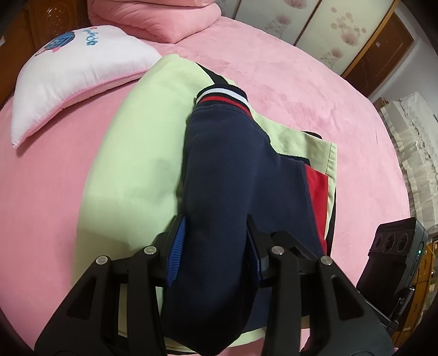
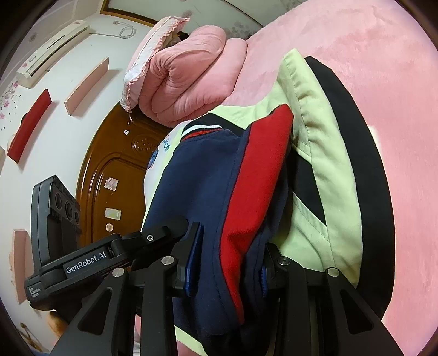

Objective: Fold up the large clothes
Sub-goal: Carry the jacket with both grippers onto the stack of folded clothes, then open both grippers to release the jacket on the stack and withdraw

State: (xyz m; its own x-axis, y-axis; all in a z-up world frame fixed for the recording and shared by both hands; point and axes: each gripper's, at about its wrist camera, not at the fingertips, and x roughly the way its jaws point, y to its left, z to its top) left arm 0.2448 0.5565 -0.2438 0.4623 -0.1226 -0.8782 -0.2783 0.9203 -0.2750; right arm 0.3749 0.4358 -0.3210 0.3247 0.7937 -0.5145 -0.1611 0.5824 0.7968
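A navy garment [image 1: 219,169] with a red panel and a red-white-blue striped cuff [image 1: 221,95] lies over a pale green garment [image 1: 137,153] on the pink bed [image 1: 301,90]. My left gripper [image 1: 216,235] is shut on a bunched navy fold. In the right wrist view my right gripper [image 2: 230,252] is shut on the navy and red cloth [image 2: 260,169], lifted above the green garment [image 2: 323,142] and a black layer [image 2: 366,164]. The left gripper's body [image 2: 82,263] shows at the left.
A white pillow [image 1: 76,74] with blue print lies at the far left. A folded pink quilt [image 1: 164,19] sits at the bed's head. A wooden headboard [image 2: 109,169] stands behind. The right gripper's body [image 1: 394,260] is at the right edge.
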